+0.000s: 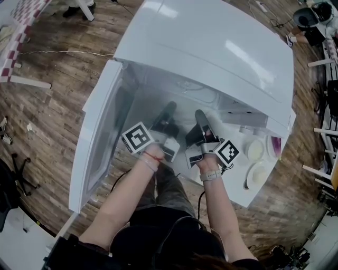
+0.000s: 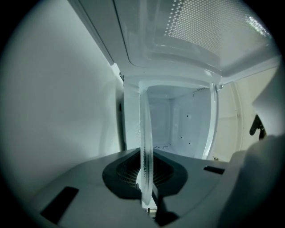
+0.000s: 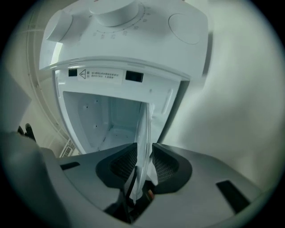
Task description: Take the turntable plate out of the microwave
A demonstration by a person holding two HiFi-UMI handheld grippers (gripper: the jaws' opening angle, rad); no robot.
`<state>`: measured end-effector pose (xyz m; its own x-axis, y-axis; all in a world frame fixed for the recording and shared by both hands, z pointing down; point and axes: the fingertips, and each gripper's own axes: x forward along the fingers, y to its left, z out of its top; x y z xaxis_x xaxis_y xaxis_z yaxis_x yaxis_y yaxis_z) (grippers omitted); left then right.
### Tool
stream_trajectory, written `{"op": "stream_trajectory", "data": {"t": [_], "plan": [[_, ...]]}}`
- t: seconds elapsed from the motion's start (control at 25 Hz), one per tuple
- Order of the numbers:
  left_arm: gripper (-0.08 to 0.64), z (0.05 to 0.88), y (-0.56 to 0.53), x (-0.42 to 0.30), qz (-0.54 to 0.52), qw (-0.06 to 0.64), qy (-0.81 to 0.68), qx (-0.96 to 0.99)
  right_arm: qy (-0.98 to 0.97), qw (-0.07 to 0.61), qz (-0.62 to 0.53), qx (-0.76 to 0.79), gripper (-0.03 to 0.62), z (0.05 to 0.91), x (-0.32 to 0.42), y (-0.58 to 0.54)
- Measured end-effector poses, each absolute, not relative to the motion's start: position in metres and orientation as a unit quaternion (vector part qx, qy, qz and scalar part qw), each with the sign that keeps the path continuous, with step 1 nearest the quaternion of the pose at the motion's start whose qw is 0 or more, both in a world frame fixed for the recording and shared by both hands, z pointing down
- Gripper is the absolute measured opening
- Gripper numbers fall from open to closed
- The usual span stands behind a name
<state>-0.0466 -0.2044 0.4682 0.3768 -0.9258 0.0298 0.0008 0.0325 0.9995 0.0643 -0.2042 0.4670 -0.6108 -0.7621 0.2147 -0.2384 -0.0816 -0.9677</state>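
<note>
The white microwave (image 1: 211, 47) stands with its door (image 1: 100, 137) swung open to the left. Both grippers reach into its cavity. The glass turntable plate (image 2: 146, 133) shows edge-on and upright in the left gripper view. My left gripper (image 2: 145, 168) is shut on its rim, and in the head view this gripper (image 1: 167, 113) is the left of the two. In the right gripper view the plate (image 3: 144, 133) also runs edge-on between the jaws of my right gripper (image 3: 143, 162), whose pads stand slightly off the glass. The head view shows that gripper (image 1: 202, 118) beside the left one.
The microwave's control panel with two dials (image 3: 116, 13) sits above the cavity opening in the right gripper view. Two pale bowls (image 1: 254, 150) (image 1: 259, 174) rest on the white table (image 1: 237, 195) right of the microwave. Wooden floor surrounds the table.
</note>
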Motion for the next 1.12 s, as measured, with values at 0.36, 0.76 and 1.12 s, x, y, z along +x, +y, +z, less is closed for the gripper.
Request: {"op": "stream_trajectory", "data": {"t": [0.36, 0.76, 1.12], "plan": [[0.031, 0.464, -0.203, -0.048, -0.405, 0.6, -0.385, 0.573, 0.624, 0.226, -0.633, -0.399, 0.101, 0.474, 0.081, -0.231], [0.032, 0.466, -0.203, -0.05, -0.39, 0.583, -0.406, 0.586, 0.621, 0.259, -0.635, -0.381, 0.046, 0.469, 0.08, -0.227], [0.032, 0.462, -0.213, -0.084, -0.409, 0.563, -0.437, 0.571, 0.632, 0.248, -0.645, -0.351, 0.041, 0.461, 0.068, -0.205]]}}
